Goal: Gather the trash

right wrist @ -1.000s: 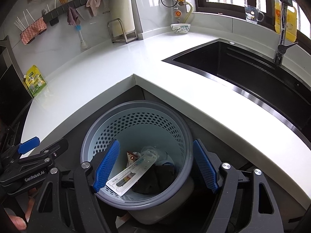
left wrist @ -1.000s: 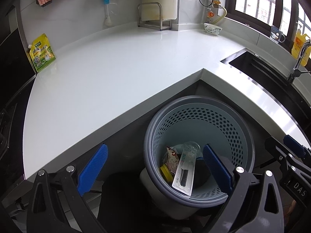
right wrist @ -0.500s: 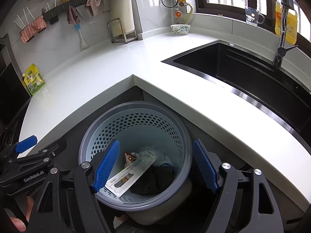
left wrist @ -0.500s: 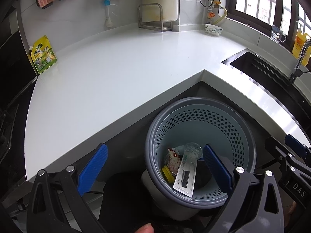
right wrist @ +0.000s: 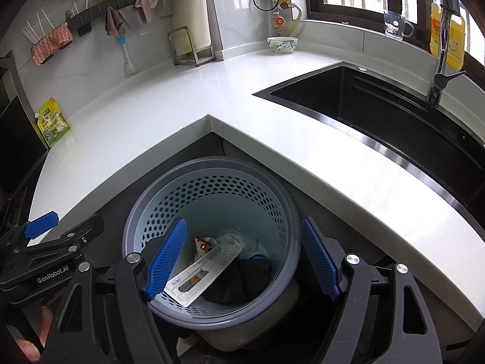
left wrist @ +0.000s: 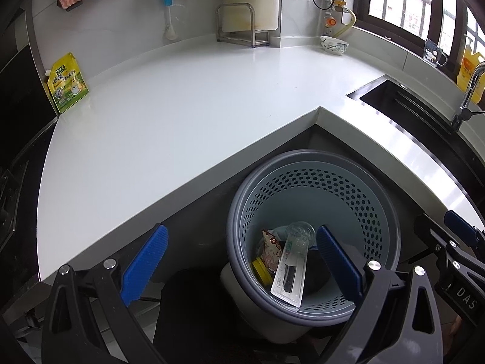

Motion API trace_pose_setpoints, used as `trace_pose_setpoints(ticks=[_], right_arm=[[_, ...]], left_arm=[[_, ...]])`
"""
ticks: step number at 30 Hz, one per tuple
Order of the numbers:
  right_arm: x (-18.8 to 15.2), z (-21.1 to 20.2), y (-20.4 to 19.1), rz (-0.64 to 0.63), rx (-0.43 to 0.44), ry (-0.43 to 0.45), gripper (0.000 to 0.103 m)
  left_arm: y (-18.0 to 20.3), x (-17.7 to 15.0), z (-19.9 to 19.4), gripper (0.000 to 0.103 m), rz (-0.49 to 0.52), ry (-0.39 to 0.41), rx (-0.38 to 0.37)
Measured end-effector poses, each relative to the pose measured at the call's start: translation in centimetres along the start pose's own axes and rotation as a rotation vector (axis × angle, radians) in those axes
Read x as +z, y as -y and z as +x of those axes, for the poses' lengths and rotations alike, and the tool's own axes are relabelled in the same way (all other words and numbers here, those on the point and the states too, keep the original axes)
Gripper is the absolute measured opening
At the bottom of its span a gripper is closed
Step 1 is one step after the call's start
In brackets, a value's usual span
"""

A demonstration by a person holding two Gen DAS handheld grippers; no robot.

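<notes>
A grey perforated trash basket (left wrist: 315, 155) (right wrist: 212, 162) stands on the floor in the counter's inner corner. In it lie a clear blister pack (left wrist: 288, 276) (right wrist: 203, 273), a clear plastic cup (left wrist: 300, 233), a snack wrapper (left wrist: 271, 250), a yellow lid (left wrist: 261, 268) and something dark (right wrist: 239, 279). My left gripper (left wrist: 242, 264) hovers open and empty over the basket's left rim. Directly above the basket, my right gripper (right wrist: 242, 257) is open and holds nothing. A yellow-green pouch (left wrist: 66, 83) (right wrist: 53, 121) leans at the counter's far left.
The white L-shaped counter (left wrist: 182, 121) wraps around the basket. A black sink (right wrist: 379, 112) with a faucet (right wrist: 439, 69) is at the right. A bowl (right wrist: 282, 44), a metal rack (right wrist: 191, 48), a mug (right wrist: 394, 25) and a yellow soap bottle (right wrist: 454, 39) line the back.
</notes>
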State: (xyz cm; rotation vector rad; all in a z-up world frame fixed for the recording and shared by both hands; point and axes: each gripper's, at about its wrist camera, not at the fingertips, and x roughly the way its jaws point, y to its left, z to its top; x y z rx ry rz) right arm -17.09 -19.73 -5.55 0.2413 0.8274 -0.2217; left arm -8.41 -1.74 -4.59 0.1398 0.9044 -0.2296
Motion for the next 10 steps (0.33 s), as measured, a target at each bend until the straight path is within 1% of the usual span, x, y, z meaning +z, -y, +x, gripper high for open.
trace_pose_setpoints(ticks=[10], right_arm=[[-0.08, -0.05, 0.01, 0.002, 0.001, -0.001, 0.075]], left_arm=[[0.04, -0.11, 0.17, 0.097, -0.005, -0.007, 0.014]])
